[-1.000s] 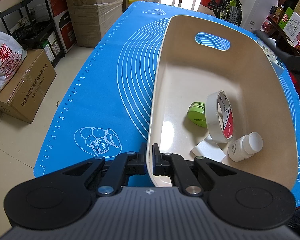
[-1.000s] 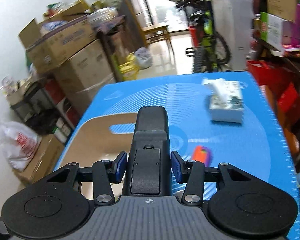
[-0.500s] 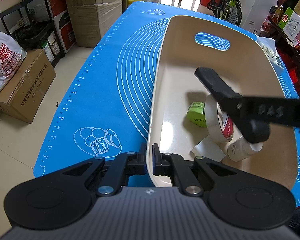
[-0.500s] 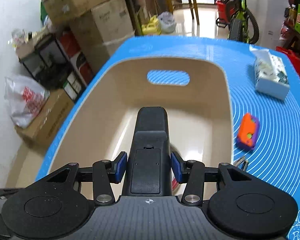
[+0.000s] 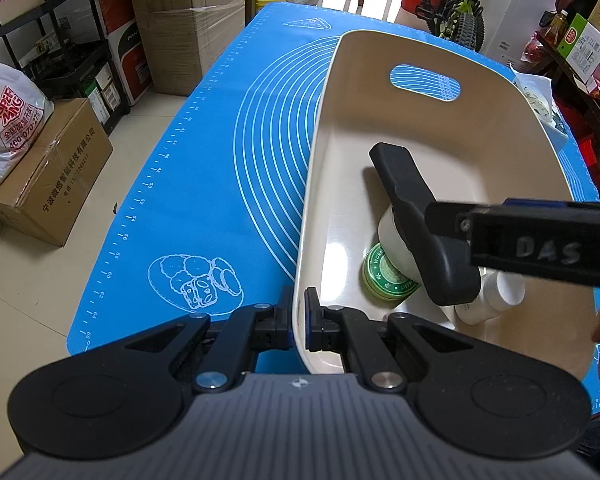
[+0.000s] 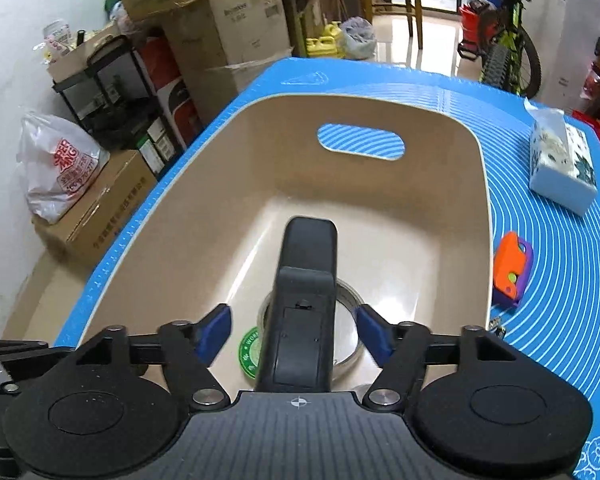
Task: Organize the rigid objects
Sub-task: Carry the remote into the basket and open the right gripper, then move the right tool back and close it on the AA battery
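Observation:
A beige basket [image 5: 324,128] stands on the blue mat [image 5: 220,200]. My left gripper [image 5: 299,320] is shut on the basket's near rim. Inside lie a green tin [image 5: 384,280], a white tape roll [image 5: 394,236] and a white bottle [image 5: 500,296]. A black remote [image 6: 305,300] reaches into the basket and lies over the tape roll [image 6: 350,300] and the tin [image 6: 252,348]. My right gripper [image 6: 296,332] is opening. The remote is between its blue pads [image 6: 216,330], with a gap on each side. One right finger [image 5: 540,244] shows in the left wrist view.
An orange and purple toy [image 6: 512,272] and a tissue pack [image 6: 560,168] lie on the mat right of the basket. Cardboard boxes [image 5: 48,184], a plastic bag [image 5: 8,120] and a black shelf stand on the floor to the left. A bicycle [image 6: 504,52] is behind the table.
My right gripper came over the basket and lowered the remote into it, then its jaws spread off the remote. The tape roll and green tin shifted under the remote. The left gripper kept still.

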Action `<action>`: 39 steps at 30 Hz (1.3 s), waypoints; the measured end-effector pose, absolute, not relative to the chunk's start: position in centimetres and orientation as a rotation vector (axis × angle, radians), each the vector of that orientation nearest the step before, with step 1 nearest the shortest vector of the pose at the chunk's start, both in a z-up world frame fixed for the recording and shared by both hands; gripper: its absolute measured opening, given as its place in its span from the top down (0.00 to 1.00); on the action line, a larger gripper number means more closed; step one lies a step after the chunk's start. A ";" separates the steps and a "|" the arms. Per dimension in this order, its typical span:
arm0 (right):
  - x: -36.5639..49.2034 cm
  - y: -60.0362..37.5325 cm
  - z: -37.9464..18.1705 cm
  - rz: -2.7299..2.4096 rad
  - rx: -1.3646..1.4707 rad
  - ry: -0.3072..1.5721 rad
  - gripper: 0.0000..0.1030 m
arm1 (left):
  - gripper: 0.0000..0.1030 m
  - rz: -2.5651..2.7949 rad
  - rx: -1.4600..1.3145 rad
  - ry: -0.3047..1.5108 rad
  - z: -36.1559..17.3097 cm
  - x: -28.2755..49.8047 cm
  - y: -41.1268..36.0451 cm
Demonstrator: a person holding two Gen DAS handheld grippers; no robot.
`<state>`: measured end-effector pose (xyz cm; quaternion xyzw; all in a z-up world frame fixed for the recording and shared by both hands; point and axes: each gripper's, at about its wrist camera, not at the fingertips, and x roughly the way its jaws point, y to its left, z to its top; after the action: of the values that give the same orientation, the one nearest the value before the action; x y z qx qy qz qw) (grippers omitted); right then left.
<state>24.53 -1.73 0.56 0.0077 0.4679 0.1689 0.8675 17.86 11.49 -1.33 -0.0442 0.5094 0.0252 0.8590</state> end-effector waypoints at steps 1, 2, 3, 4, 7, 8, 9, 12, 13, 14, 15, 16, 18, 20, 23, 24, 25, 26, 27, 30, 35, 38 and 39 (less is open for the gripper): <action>24.4 -1.9 0.8 0.358 0.023 0.971 0.22 | 0.94 0.053 -0.092 1.069 -1.3 17.9 11.5; 24.4 -2.2 1.1 0.364 0.039 0.959 0.19 | 0.94 0.053 -0.092 1.069 -1.3 17.8 11.5; 24.4 -2.6 1.4 0.368 0.060 0.946 0.15 | 0.94 0.053 -0.092 1.069 -1.3 17.8 11.5; 24.3 -3.0 1.6 0.368 0.087 0.931 0.13 | 0.94 0.053 -0.092 1.069 -1.3 17.8 11.5; 24.2 -4.7 2.6 0.351 0.160 0.869 0.11 | 0.94 0.053 -0.093 1.069 -1.3 17.8 11.5; 24.1 -5.2 3.0 0.342 0.168 0.852 0.10 | 0.94 0.053 -0.093 1.069 -1.3 17.8 11.5; 24.0 -5.7 3.5 0.337 0.172 0.833 0.10 | 0.94 0.053 -0.092 1.069 -1.3 17.8 11.5; 23.9 -7.3 5.0 0.340 0.180 0.788 0.08 | 0.94 0.053 -0.094 1.069 -1.3 17.8 11.5; 23.9 -7.9 5.4 0.338 0.185 0.777 0.08 | 0.94 0.053 -0.094 1.069 -1.3 17.8 11.5; 24.0 -8.5 5.8 0.331 0.188 0.767 0.08 | 0.94 0.053 -0.093 1.069 -1.3 17.8 11.5; 24.1 -9.1 6.2 0.325 0.190 0.758 0.07 | 0.94 0.053 -0.093 1.069 -1.3 17.8 11.5; 24.2 -9.8 6.5 0.316 0.192 0.751 0.07 | 0.94 0.052 -0.094 1.069 -1.3 17.8 11.5; 24.4 -11.1 6.6 0.284 0.192 0.743 0.06 | 0.94 0.053 -0.093 1.070 -1.3 17.8 11.5; 24.7 -12.3 6.4 0.242 0.184 0.737 0.06 | 0.94 0.053 -0.094 1.069 -1.3 17.9 11.5; 25.0 -14.1 5.3 0.187 0.166 0.743 0.06 | 0.94 0.053 -0.094 1.069 -1.3 17.8 11.5; 25.1 -14.7 4.8 0.172 0.155 0.750 0.06 | 0.94 0.053 -0.093 1.069 -1.3 17.8 11.5; 25.2 -15.1 4.2 0.155 0.142 0.757 0.06 | 0.94 0.053 -0.093 1.069 -1.3 17.8 11.5; 25.3 -15.6 3.6 0.133 0.127 0.764 0.06 | 0.94 0.053 -0.092 1.069 -1.3 17.8 11.5; 25.4 -16.0 3.0 0.116 0.117 0.773 0.06 | 0.94 0.053 -0.093 1.070 -1.3 17.8 11.5; 25.9 -17.1 1.0 0.081 0.100 0.828 0.06 | 0.94 0.054 -0.093 1.069 -1.3 17.8 11.5; 26.6 -18.0 -2.3 0.048 0.082 0.908 0.06 | 0.94 0.055 -0.091 1.070 -1.3 17.8 11.6; 26.8 -17.8 -4.0 0.055 0.032 0.953 0.09 | 0.94 0.055 -0.090 1.070 -1.3 17.8 11.6; 26.8 -17.5 -4.3 0.062 0.016 0.965 0.12 | 0.94 0.055 -0.090 1.070 -1.3 17.8 11.6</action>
<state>26.83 -17.53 -4.26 0.0077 0.4639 0.0299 0.8853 17.76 11.62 -1.29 -0.0430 0.5094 0.0262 0.8591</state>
